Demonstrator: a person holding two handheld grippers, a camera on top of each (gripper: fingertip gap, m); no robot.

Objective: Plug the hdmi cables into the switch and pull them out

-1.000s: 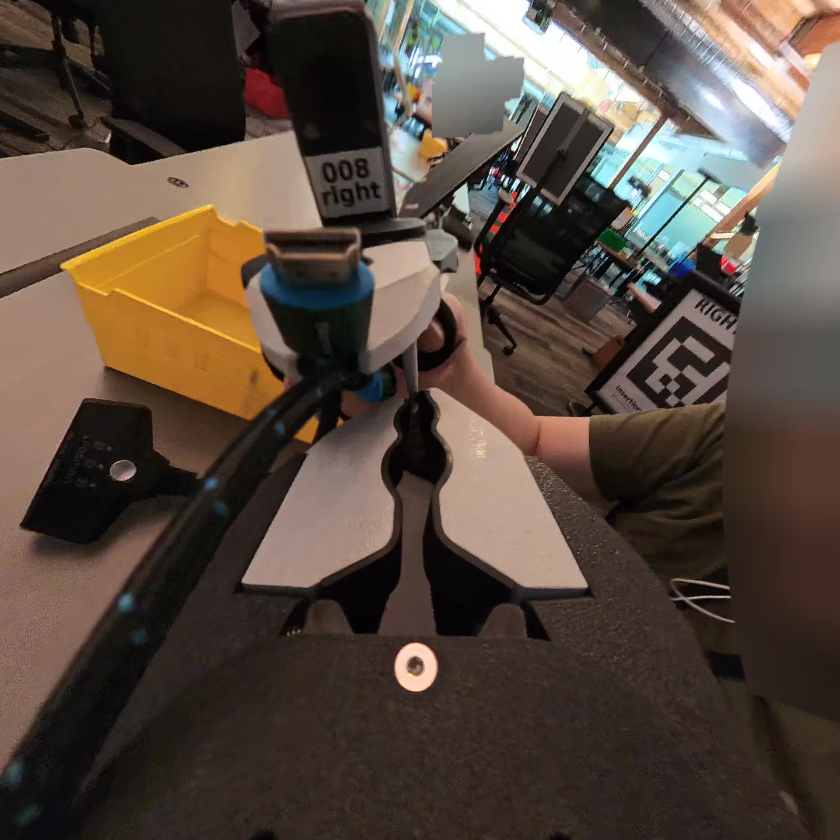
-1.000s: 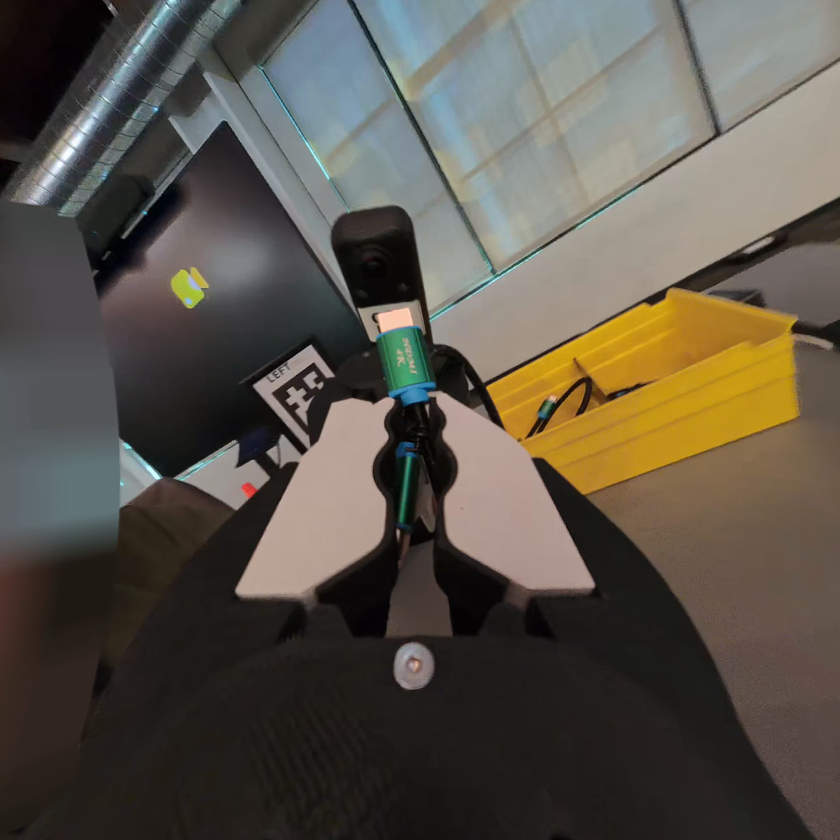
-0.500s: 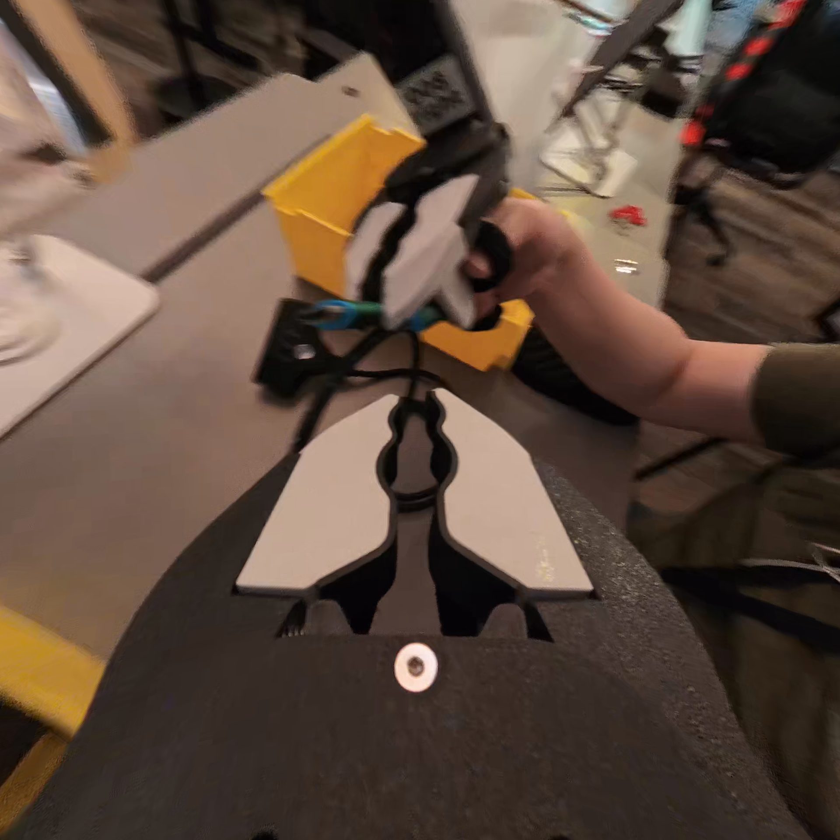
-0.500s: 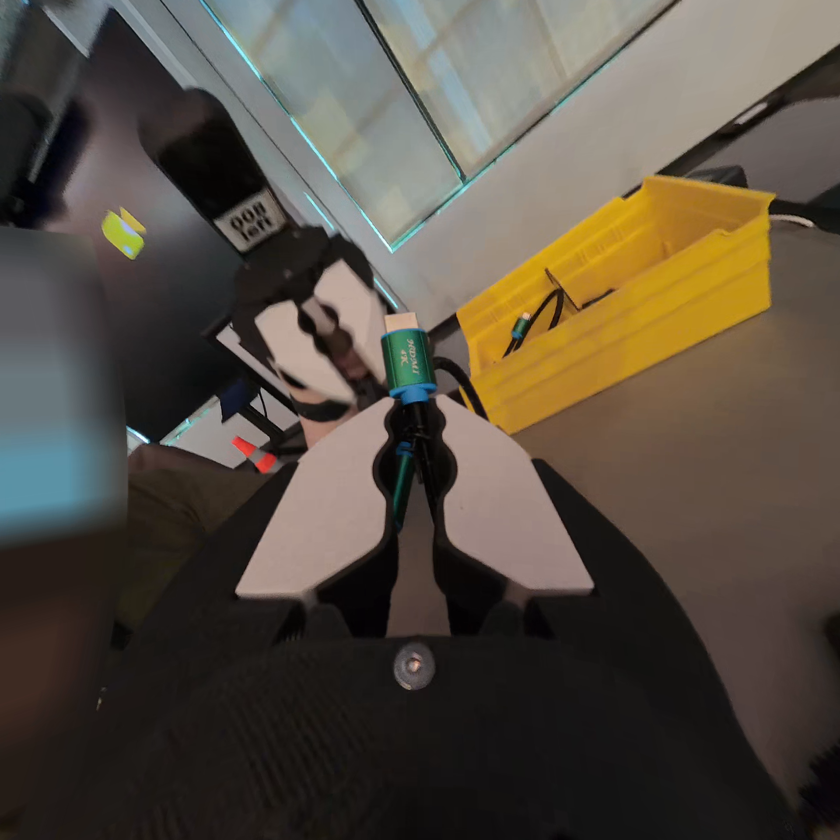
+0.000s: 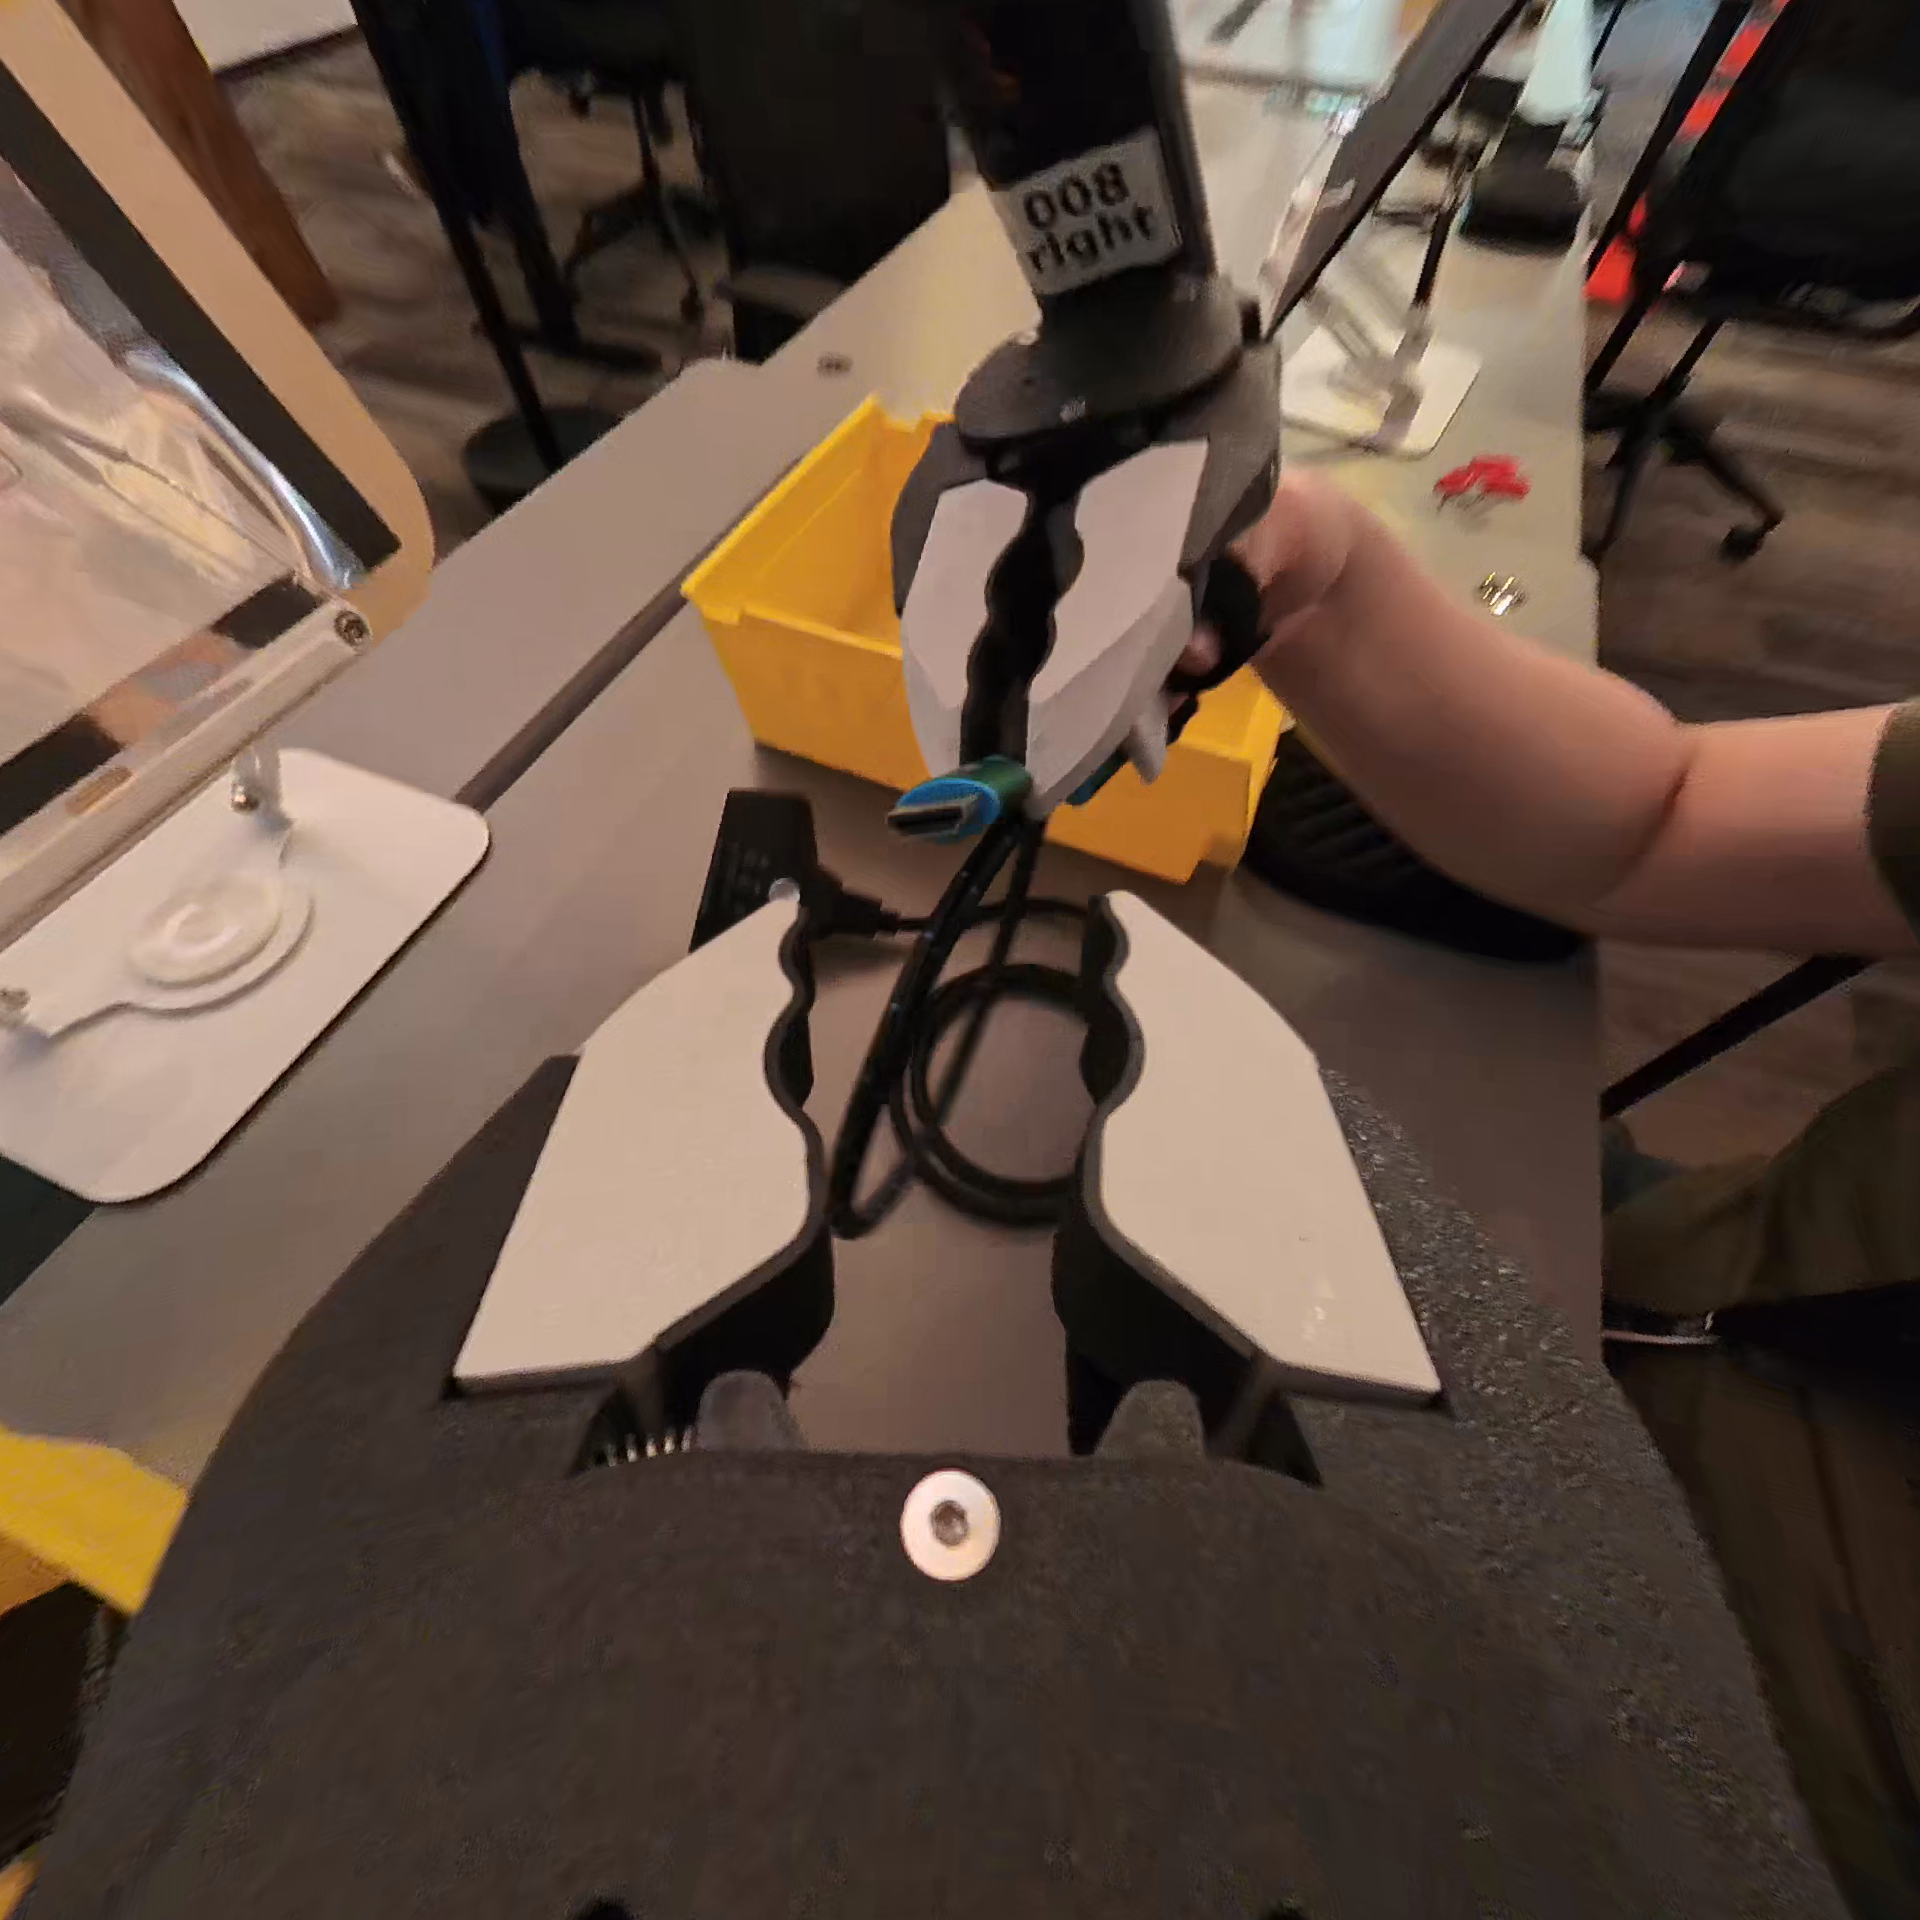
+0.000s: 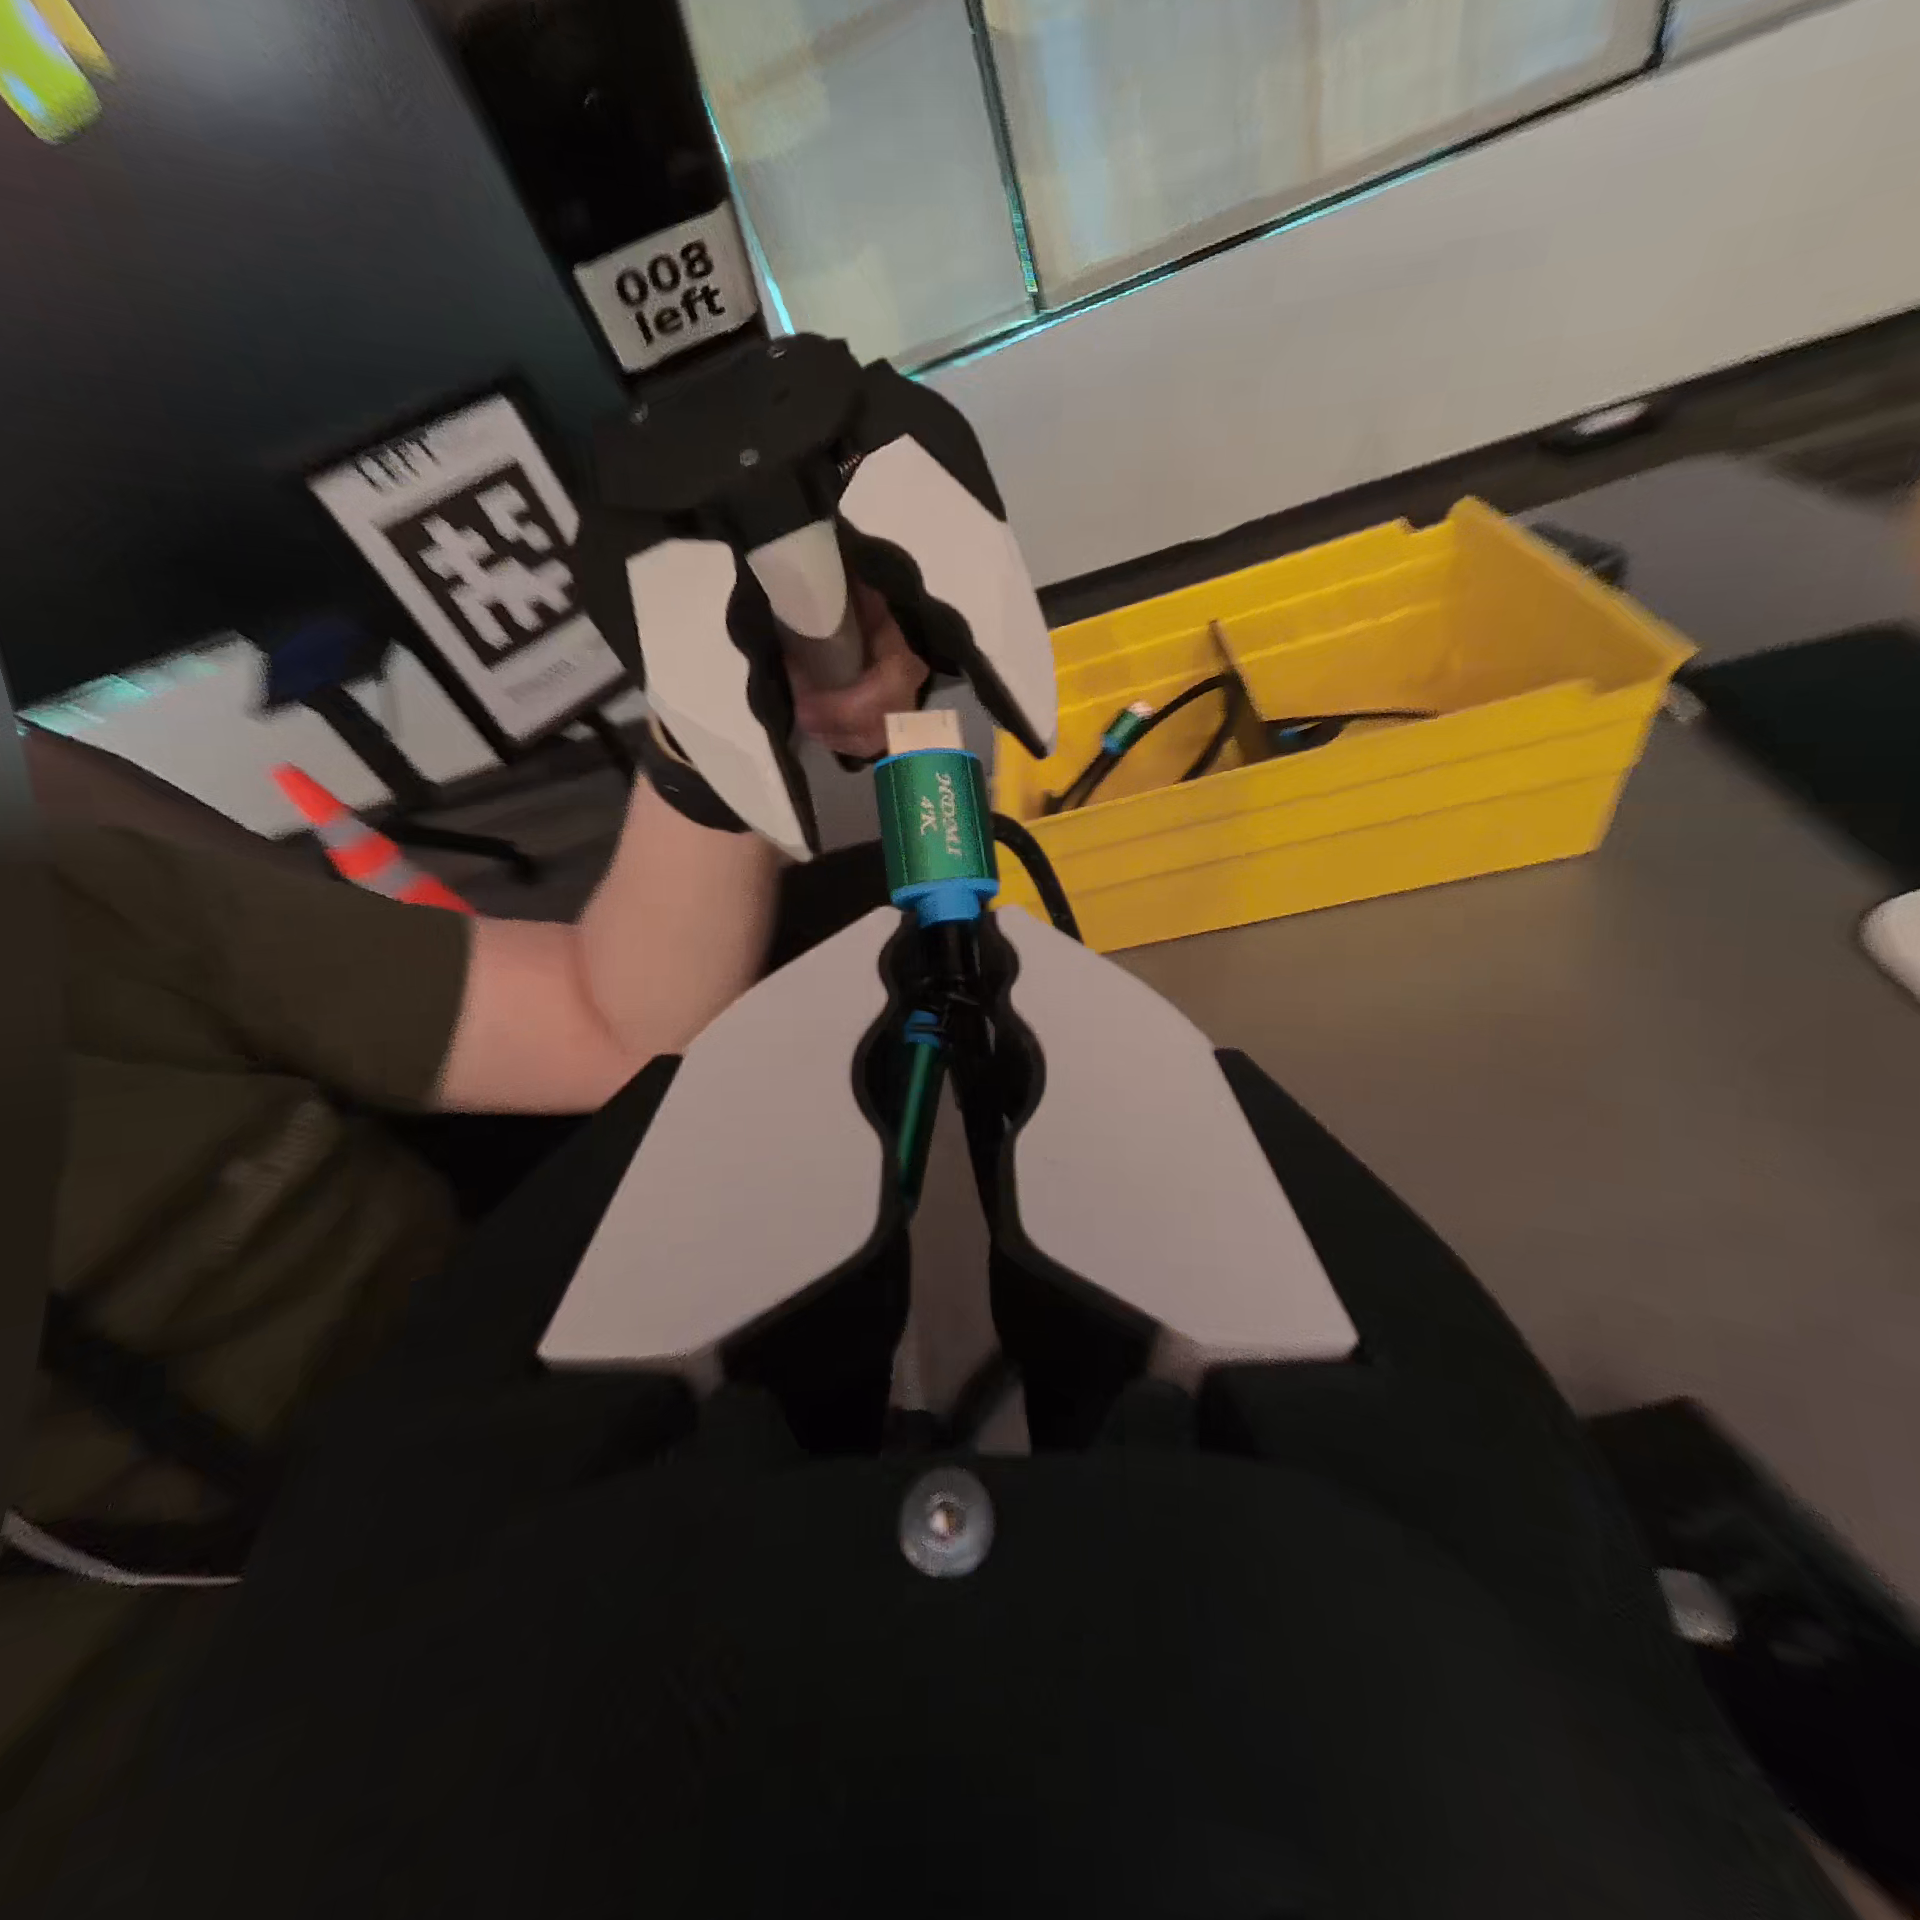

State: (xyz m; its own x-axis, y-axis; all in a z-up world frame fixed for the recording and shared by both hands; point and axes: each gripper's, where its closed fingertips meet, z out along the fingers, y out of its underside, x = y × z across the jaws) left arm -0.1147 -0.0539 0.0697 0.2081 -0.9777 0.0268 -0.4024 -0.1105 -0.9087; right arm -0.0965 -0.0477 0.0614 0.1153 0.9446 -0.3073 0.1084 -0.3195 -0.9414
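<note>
From the left wrist view, a white stand base (image 5: 218, 935) sits at the far left of the grey table (image 5: 540, 1049). Moving right, the black switch (image 5: 750, 864) lies flat on the table, partly hidden behind the left gripper's finger, with a thin black lead running from its right end. The left gripper (image 5: 948, 914) hangs over the table with its grey fingers (image 5: 665, 1143) spread wide and nothing between them; a loop of black cable (image 5: 982, 1091) lies on the table in the gap. Just beyond, the right gripper (image 5: 1023, 774) points downward, its fingers pressed together on that cable right behind the green and blue HDMI plug (image 5: 956, 805), which sticks out to the left above the switch without touching it. Behind it stands a yellow bin (image 5: 821, 623), and a person's hand (image 5: 1299, 561) grips the tool from the right.

In the right wrist view, the left gripper (image 6: 925, 769) shows on the left, fingers apart, the HDMI plug (image 6: 932, 831) stands up at centre from the right gripper (image 6: 948, 925), and a second yellow bin (image 6: 1351, 800) holding more cables sits to the right on the table.
</note>
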